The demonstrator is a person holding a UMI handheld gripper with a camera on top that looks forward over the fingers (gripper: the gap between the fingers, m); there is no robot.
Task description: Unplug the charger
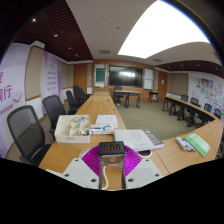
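While the hand-held gripper [112,160] looks forward over a long wooden desk [70,152], its two fingers hold a small dark charger [111,149] between them. Both purple pads [98,161] lie against the sides of the charger, so the fingers are closed on it and only as far apart as the charger is wide. The charger sits at the fingertips, just above the near edge of the desk. I cannot tell if it is plugged into a socket, because the part under it is hidden.

Beyond the fingers, a white box [72,127] stands on the desk, and some white papers [138,138] lie beside it. A green book [199,144] lies further to the side. Dark office chairs [25,128] stand along the desk.
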